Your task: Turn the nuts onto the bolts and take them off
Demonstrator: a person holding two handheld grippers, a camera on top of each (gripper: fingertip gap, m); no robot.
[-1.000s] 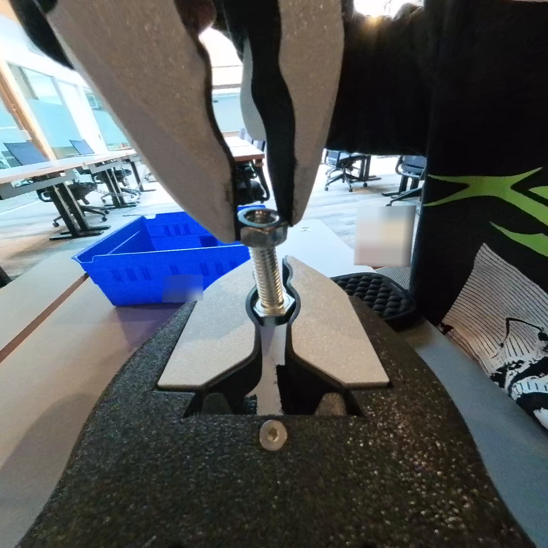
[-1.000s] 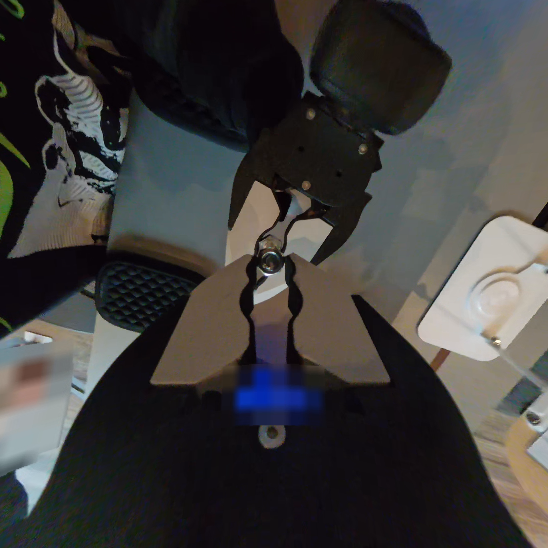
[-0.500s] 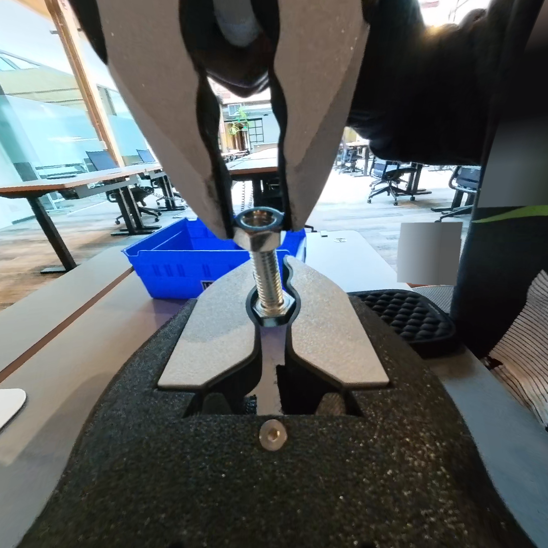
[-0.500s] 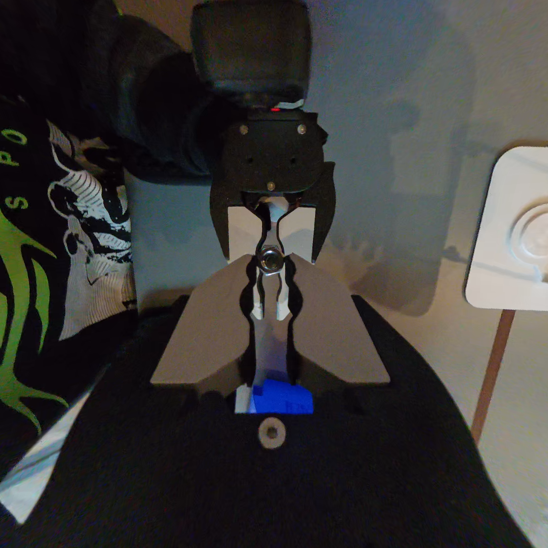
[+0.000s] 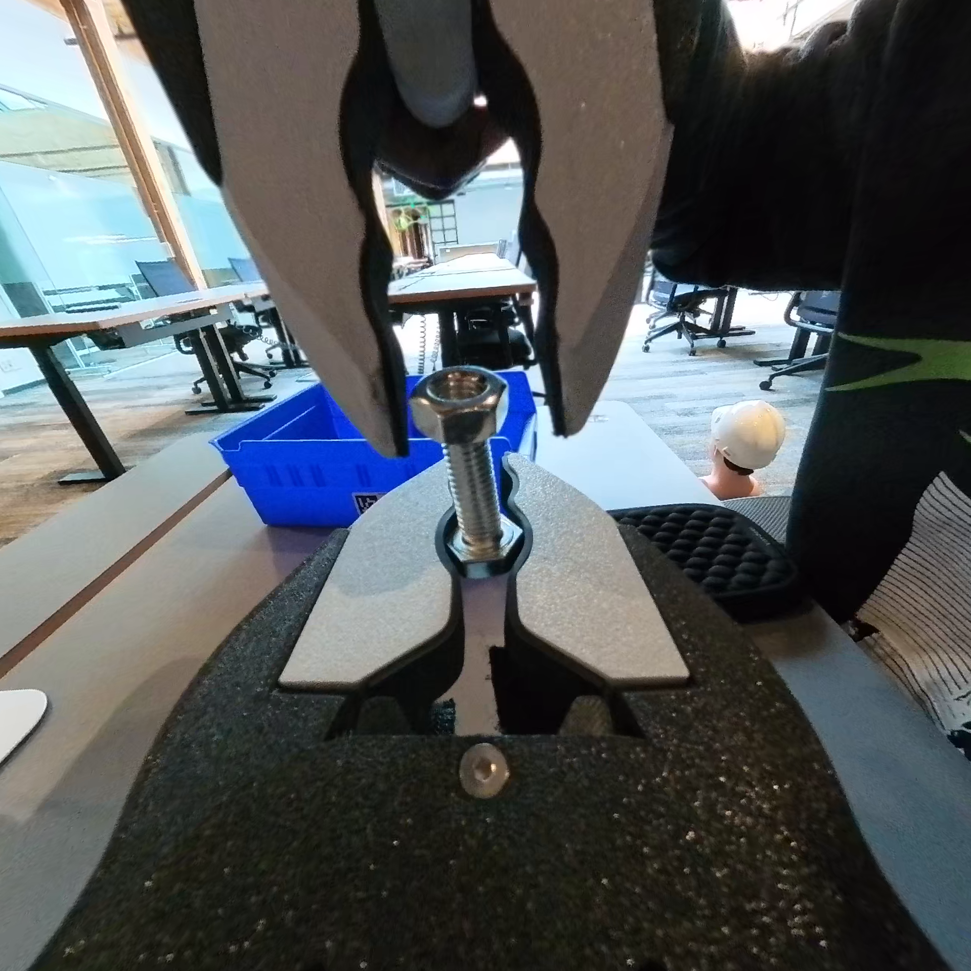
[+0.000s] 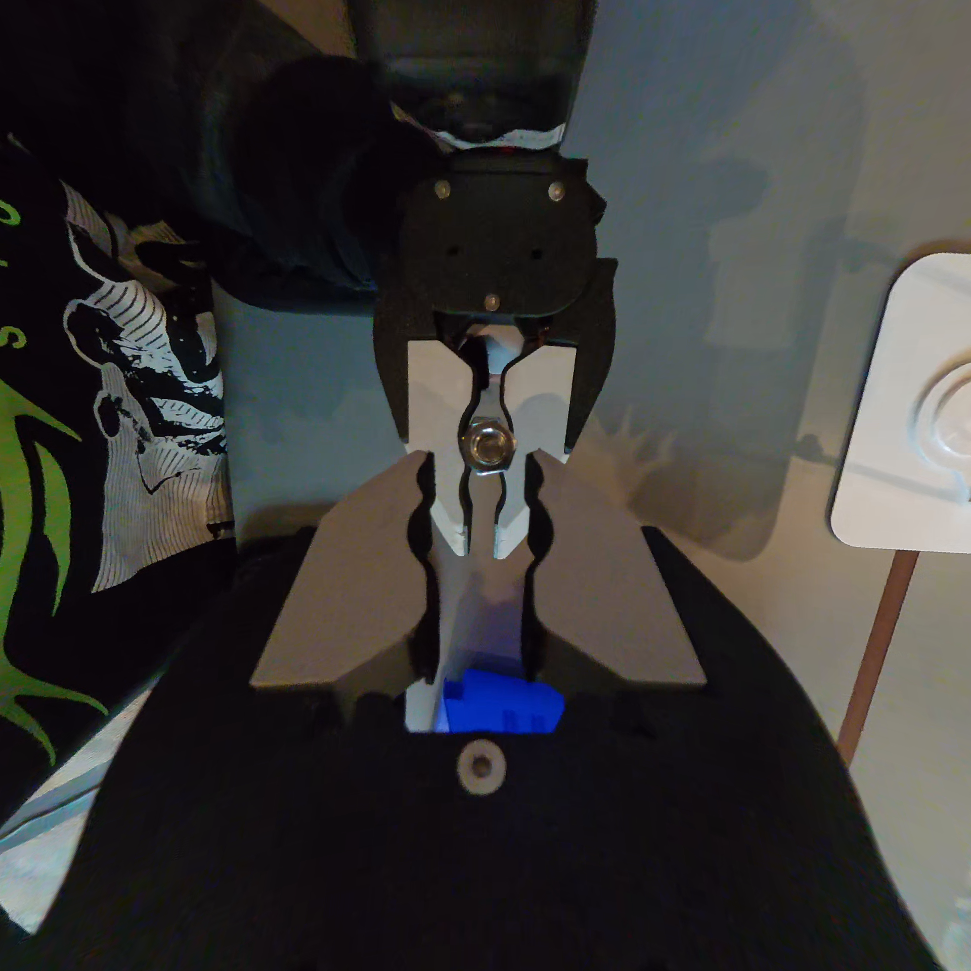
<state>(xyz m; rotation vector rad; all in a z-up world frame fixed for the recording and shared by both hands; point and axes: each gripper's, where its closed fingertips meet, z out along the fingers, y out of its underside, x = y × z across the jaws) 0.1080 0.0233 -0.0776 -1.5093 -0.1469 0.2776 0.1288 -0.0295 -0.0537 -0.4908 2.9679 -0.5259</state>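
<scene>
A steel bolt (image 5: 470,488) stands upright, its hex head clamped in my left gripper (image 5: 478,504), which is shut on it. A hex nut (image 5: 458,402) sits on the bolt's top end. My right gripper (image 5: 475,436) comes down from above with its fingers open on either side of the nut; a clear gap shows on the right, and the left fingertip is close beside it. In the right wrist view my right gripper (image 6: 484,457) is open over the nut (image 6: 488,446), with the left gripper (image 6: 481,551) below it.
A blue bin (image 5: 294,473) stands on the grey table (image 5: 105,551) just behind the bolt. A white tray (image 6: 904,420) lies to one side. A black textured pad (image 5: 704,551) and a person's black printed shirt (image 5: 893,394) are close on the right. Tip to tip, the grippers are about 6 cm apart.
My right gripper was shut on the nut and turned with it; now its fingers have opened and let go of the nut. The left gripper still holds the bolt.
</scene>
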